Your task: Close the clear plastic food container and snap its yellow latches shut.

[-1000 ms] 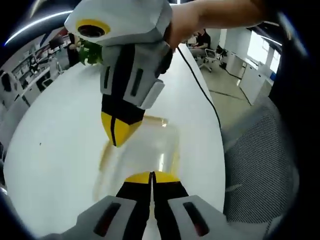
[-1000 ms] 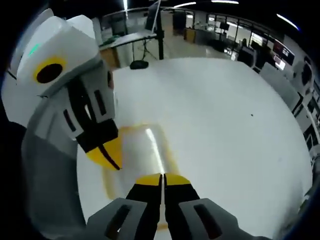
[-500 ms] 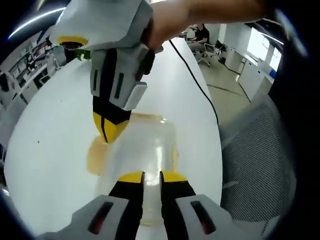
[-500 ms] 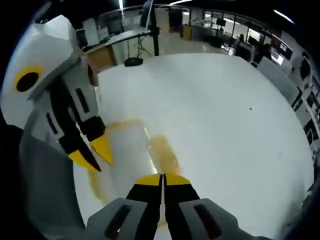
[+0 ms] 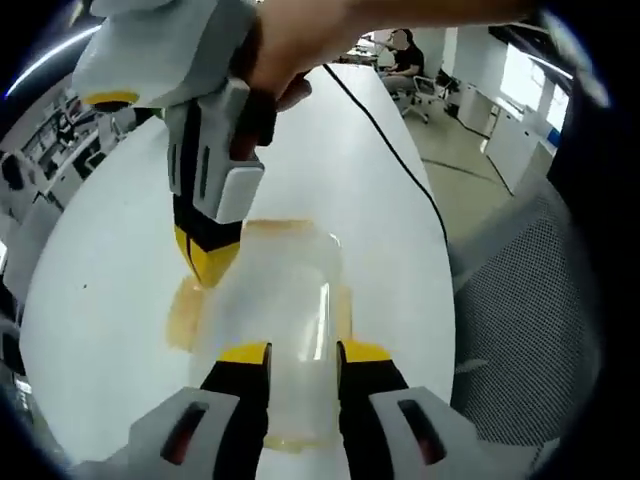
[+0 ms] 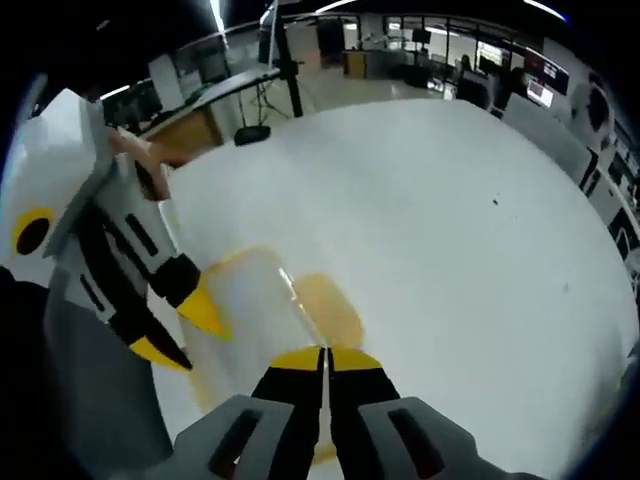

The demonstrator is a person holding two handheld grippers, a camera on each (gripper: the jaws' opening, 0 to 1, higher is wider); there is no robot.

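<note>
on the white table (image 5: pixel 110 250) lies the clear container (image 5: pixel 285 300), lid down; left gripper (image 5: pixel 303 352) jaws apart over it, right gripper (image 6: pixel 326 352) jaws together beside a yellow latch (image 6: pixel 330 305), likely pressed next.

Long white table (image 5: pixel 110 290) in open-plan office: mesh chair (image 5: pixel 520 330) beside it, black cable (image 5: pixel 385 150) trailing along it, seated person (image 5: pixel 405 60) beyond its far end, ceiling strip lights (image 6: pixel 215 15) above.
</note>
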